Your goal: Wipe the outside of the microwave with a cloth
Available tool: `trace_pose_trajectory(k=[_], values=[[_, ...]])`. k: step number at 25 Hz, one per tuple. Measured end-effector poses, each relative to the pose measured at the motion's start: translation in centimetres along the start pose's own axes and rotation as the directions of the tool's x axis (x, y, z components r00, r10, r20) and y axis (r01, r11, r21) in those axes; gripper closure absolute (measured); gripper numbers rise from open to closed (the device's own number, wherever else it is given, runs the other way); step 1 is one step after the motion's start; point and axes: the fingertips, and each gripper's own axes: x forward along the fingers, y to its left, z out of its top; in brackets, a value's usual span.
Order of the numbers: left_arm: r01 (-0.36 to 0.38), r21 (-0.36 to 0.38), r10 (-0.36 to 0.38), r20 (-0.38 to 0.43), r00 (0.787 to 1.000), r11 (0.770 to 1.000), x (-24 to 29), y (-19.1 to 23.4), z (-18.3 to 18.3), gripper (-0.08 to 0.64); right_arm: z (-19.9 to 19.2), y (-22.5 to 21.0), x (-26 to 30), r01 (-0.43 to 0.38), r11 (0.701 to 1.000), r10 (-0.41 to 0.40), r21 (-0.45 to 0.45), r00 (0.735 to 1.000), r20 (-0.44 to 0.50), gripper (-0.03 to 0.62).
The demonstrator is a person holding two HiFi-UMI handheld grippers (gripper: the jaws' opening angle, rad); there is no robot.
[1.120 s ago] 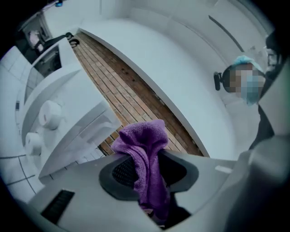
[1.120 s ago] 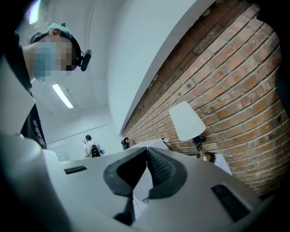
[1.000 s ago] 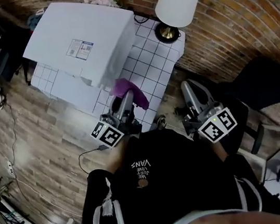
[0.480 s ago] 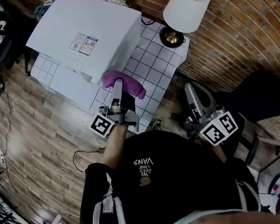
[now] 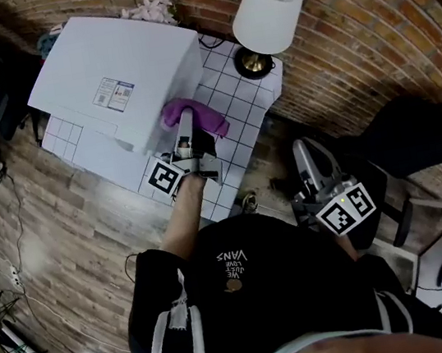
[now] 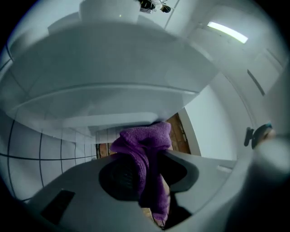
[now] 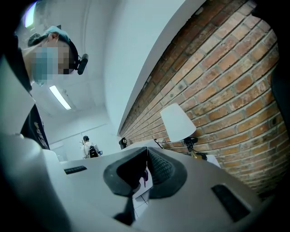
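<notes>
Purple cloth [image 5: 195,116] is being gripped tight between the jaws of the left claw [image 5: 189,135]. It is being pressed against the white microwave [image 5: 117,71], at the corner of the housing that is nearest to the person. In the left gripper view the folded fabric is being pinched between the two pads. One end is hanging down behind them and the other end is bunched above them, against the white body of the microwave.

The microwave is being carried by the bench [image 5: 234,99], whose top is covered with a white squared pattern, and the left part of the bench is being taken up by it. A lamp [image 5: 265,11] with a white shade is standing at the far right corner of the bench, just beside the brick wall [image 5: 348,35].

The right claw [image 5: 301,150] is being held off the bench, beyond its near right edge and well apart from the cloth. Its jaws are being held narrow, almost together, and nothing is being gripped between them.
</notes>
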Motion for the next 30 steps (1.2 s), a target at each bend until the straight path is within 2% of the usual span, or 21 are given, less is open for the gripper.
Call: trace_pose_trajectory(k=[3,9,17,26,30], values=[[0.018,-0.001,-0.018,0.009,1.000,1.000,3.0,1.0,-0.4,0.428,0.0,-0.8,-0.9,0.030,1.000,-0.030,0.007,1.000,0.006,0.592],[0.022,-0.062,-0.020,0.022,1.000,0.998,9.1,3.7,-1.8,0.428,0.4,-2.6,-3.0,0.095,0.995,-0.095,0.011,0.995,0.023,0.592],[-0.001,-0.057,0.002,0.006,1.000,0.998,14.7,5.6,-3.0,0.428,1.0,-4.5,-5.1,0.151,0.988,-0.151,0.020,0.988,0.037,0.592],[-0.015,-0.039,0.013,-0.049,0.999,0.999,14.8,5.6,-3.9,0.428,1.3,-4.4,-4.9,0.136,0.990,-0.137,0.025,0.990,0.041,0.592],[0.028,-0.080,-0.034,-0.083,0.996,0.996,12.6,3.2,-5.2,0.428,0.9,-3.3,-4.0,0.096,0.995,-0.096,0.021,0.995,0.031,0.592]])
